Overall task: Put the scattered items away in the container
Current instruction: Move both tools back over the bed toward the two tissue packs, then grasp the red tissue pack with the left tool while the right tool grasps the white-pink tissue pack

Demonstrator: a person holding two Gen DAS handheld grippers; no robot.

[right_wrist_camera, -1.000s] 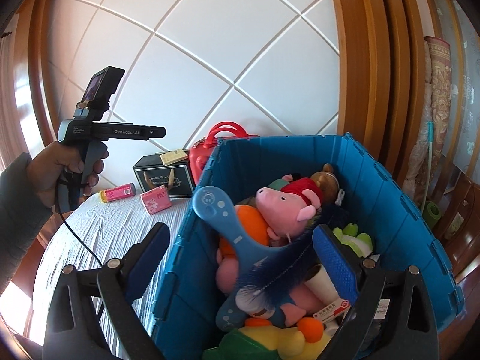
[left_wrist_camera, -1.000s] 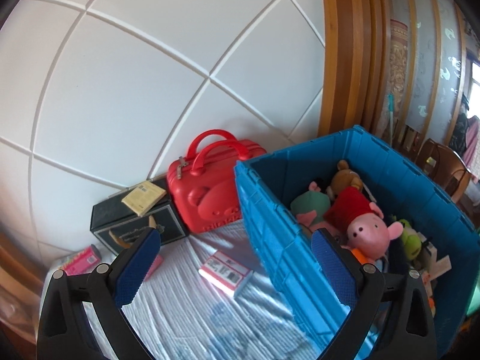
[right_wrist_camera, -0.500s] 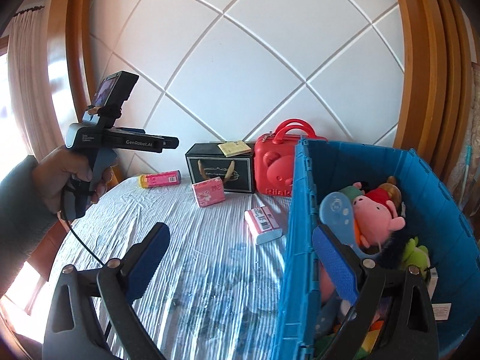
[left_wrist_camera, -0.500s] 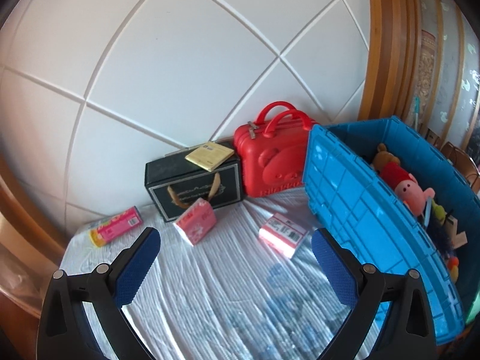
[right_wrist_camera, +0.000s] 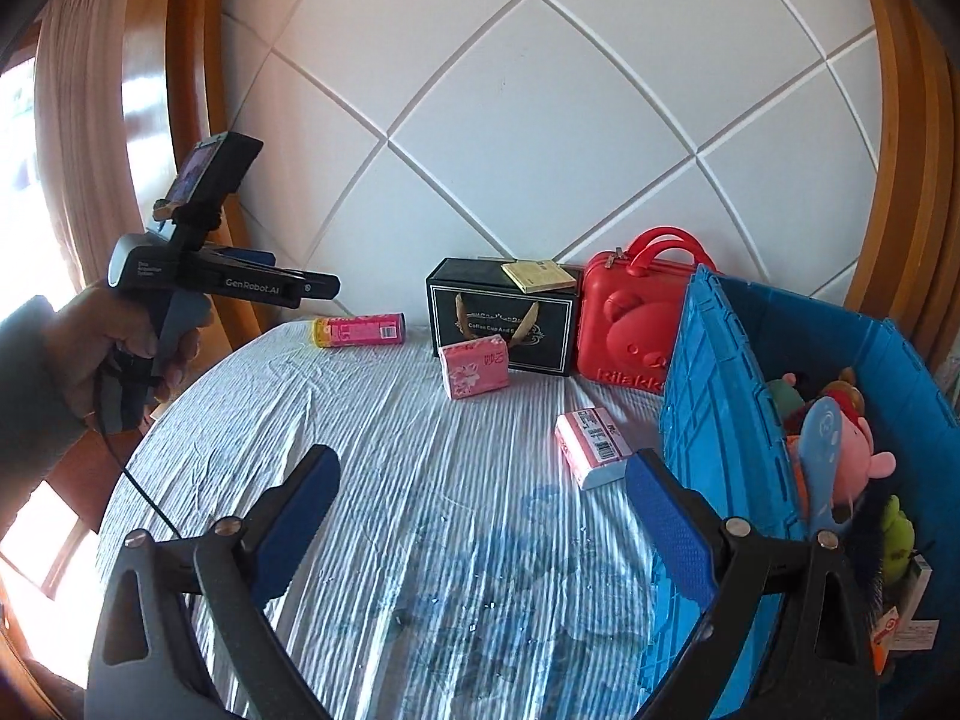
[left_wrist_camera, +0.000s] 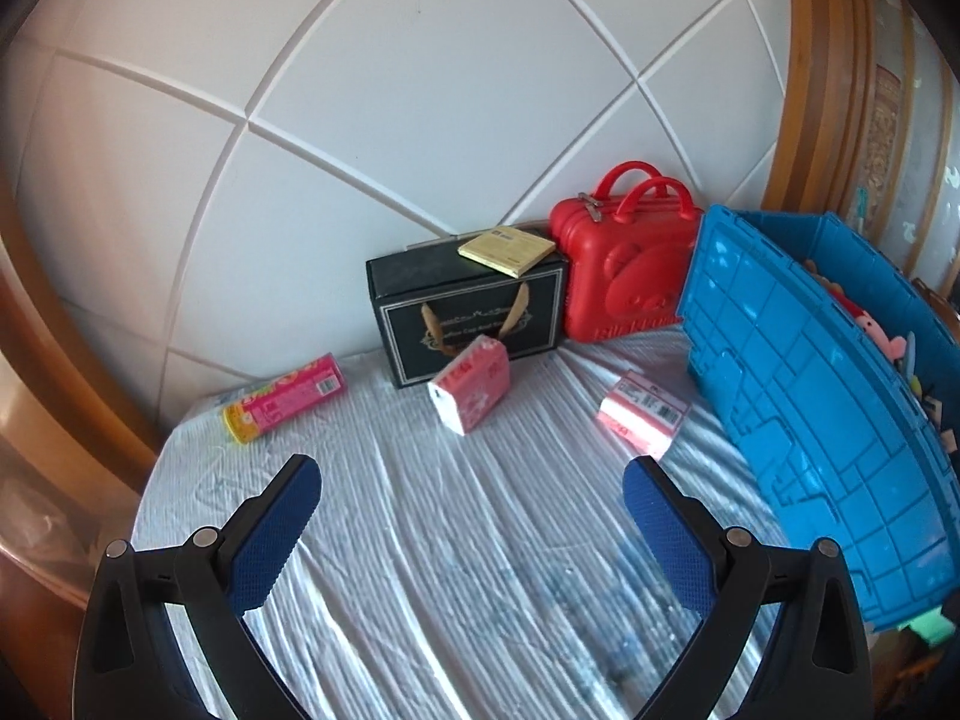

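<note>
Pink tissue pack (left_wrist_camera: 471, 385) lies beyond open left tongs (left_wrist_camera: 471, 516).

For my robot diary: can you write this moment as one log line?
left gripper: open, empty | right gripper: open, empty | blue bin: toys inside | tissue packs: on table

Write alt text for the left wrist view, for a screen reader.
Open left gripper, holding nothing, above a white striped tablecloth. Beyond it lie a pink tube and two pink packets, before a black gift box and red case. A blue crate of plush toys stands right.
</note>
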